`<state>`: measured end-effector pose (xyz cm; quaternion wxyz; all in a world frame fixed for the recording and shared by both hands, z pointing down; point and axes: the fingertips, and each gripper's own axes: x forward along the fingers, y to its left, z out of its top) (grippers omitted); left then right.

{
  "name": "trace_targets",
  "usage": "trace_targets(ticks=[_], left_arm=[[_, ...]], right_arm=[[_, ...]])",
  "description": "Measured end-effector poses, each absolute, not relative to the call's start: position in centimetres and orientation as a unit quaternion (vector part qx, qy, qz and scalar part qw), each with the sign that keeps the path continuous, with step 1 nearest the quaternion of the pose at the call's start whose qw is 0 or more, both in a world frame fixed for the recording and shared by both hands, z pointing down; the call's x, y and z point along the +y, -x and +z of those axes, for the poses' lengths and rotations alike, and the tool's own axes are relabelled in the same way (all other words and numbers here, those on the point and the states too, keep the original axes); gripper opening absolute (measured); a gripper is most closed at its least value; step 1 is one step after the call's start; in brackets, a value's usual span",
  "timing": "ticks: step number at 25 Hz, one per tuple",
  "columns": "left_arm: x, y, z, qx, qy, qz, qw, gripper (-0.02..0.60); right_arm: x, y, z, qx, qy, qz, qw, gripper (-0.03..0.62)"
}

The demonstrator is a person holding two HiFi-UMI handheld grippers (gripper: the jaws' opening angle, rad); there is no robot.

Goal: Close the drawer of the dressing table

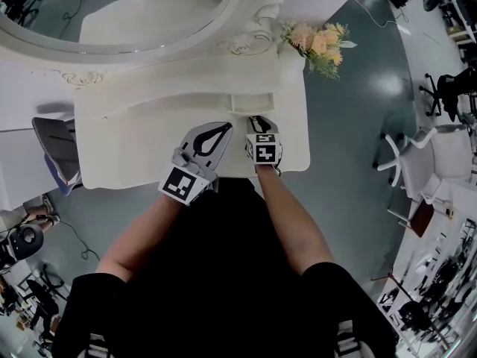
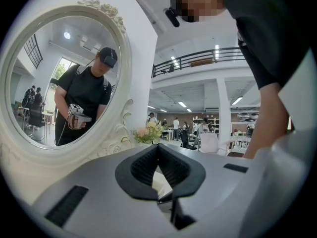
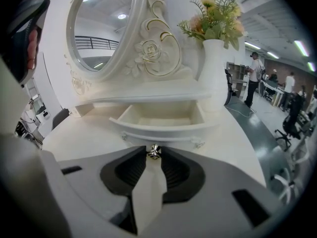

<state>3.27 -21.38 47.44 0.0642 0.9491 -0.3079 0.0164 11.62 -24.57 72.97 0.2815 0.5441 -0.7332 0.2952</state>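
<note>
Jaws of the right claw (image 3: 154, 155) were drawn in on the drawer knob (image 3: 154, 151), a small metallic stud. Its 2 dark ribbed pads (image 3: 174, 168) met the knob on either side at their very tips, and the gap between them widened toward the camera, with pale tabletop (image 3: 84, 143) showing through it. The claw was tilted downward at the knob from just in front of it.

The drawer (image 3: 158, 132) stood pulled out from the low upper tier of the white dressing table (image 1: 186, 88). It sat right of centre, its white inside open to view. Just to its right was a white vase (image 3: 214, 68) of peach and yellow flowers (image 1: 320, 43). Behind it rose the oval mirror (image 3: 99, 29) in a carved frame.

In the head view the right claw lay over the tabletop's near part, its tips reaching toward the drawer front. The left claw (image 1: 226, 127) lay just beside it on the left, over the same surface.

The left claw's 2 pads (image 2: 143, 165) were together at the tips with nothing between them, and it touched nothing that could be made out. It pointed level past the mirror frame toward the flowers. The person holding both claws appeared reflected in the mirror.
</note>
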Motion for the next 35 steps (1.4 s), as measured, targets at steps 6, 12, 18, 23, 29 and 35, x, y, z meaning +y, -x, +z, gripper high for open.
trace_targets(ticks=[6, 12, 18, 23, 29, 35], left_arm=[[-21.3, -3.2, 47.5, -0.304, -0.951, 0.023, 0.060, -0.006], [-21.3, -3.0, 47.3, -0.300, -0.951, 0.036, 0.059, -0.006], [-21.3, -2.4, 46.4, -0.292, -0.954, 0.043, 0.053, -0.006], [-21.0, -2.4, 45.2, -0.279, -0.959, 0.036, 0.048, -0.005], [-21.2, -2.3, 42.5, -0.282, -0.957, 0.033, 0.052, -0.005], [-20.5, -3.1, 40.6, -0.251, -0.967, 0.014, 0.045, -0.005]], right_arm=[[-24.0, -11.6, 72.9, -0.736, -0.531, 0.316, 0.275, 0.118], [-23.3, -12.3, 69.3, -0.752, -0.534, 0.302, 0.240, 0.124], [-23.2, -12.1, 61.6, -0.793, -0.528, 0.254, 0.167, 0.124], [-23.0, -11.3, 54.0, -0.824, -0.521, 0.188, 0.114, 0.123], [-21.6, -10.2, 46.1, -0.850, -0.509, 0.115, 0.071, 0.102], [-19.8, -9.7, 40.7, -0.862, -0.501, 0.070, 0.041, 0.060]])
